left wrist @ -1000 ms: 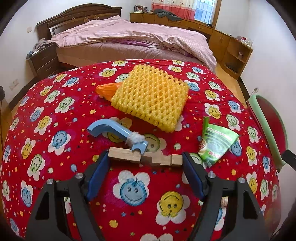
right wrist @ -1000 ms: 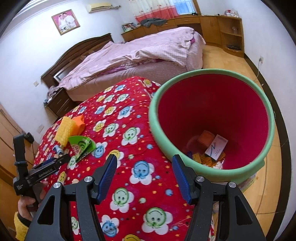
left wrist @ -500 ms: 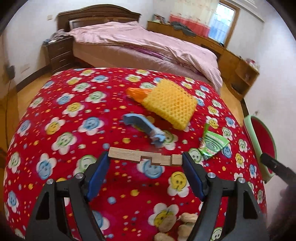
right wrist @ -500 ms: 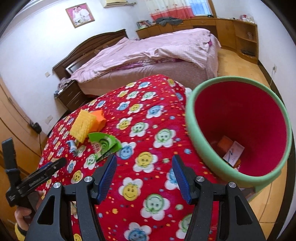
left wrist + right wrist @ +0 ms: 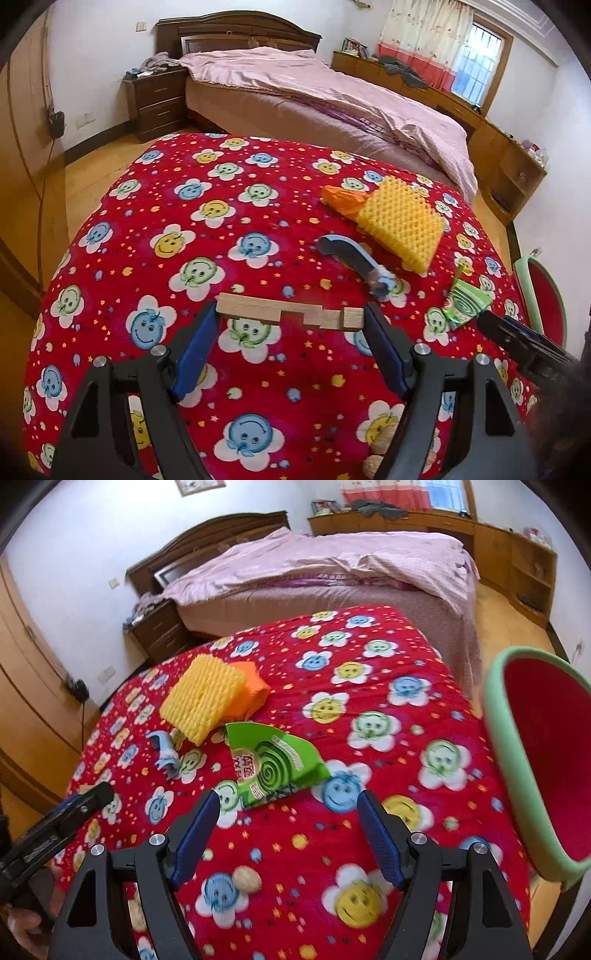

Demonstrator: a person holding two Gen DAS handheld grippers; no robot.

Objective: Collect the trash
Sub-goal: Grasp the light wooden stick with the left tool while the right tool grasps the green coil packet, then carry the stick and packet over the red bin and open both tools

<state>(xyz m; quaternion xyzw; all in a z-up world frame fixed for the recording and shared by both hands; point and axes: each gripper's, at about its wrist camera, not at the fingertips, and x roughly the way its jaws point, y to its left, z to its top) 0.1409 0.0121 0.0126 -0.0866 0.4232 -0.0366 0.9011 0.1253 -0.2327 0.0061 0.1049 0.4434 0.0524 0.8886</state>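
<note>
My left gripper [image 5: 290, 319] is shut on a notched wooden stick [image 5: 284, 314] and holds it above the red flowered tablecloth [image 5: 207, 258]. On the cloth lie a blue curved plastic piece [image 5: 351, 258], a yellow foam net [image 5: 400, 221] over an orange wrapper [image 5: 341, 199], and a green spiral-print packet [image 5: 465, 302]. My right gripper [image 5: 288, 812] is open and empty, just short of the green packet [image 5: 273, 764]. The green bin with a red inside [image 5: 539, 760] stands at the right, off the table's edge.
Walnuts [image 5: 246, 878] lie on the cloth near my right gripper, and also at the bottom of the left wrist view [image 5: 384, 439]. A bed [image 5: 332, 99], a nightstand [image 5: 155, 99] and wooden cabinets [image 5: 517, 173] stand beyond the table.
My left gripper has lifted and drawn back from the table with the stick in it. My right gripper has swung left from the bin toward the green packet.
</note>
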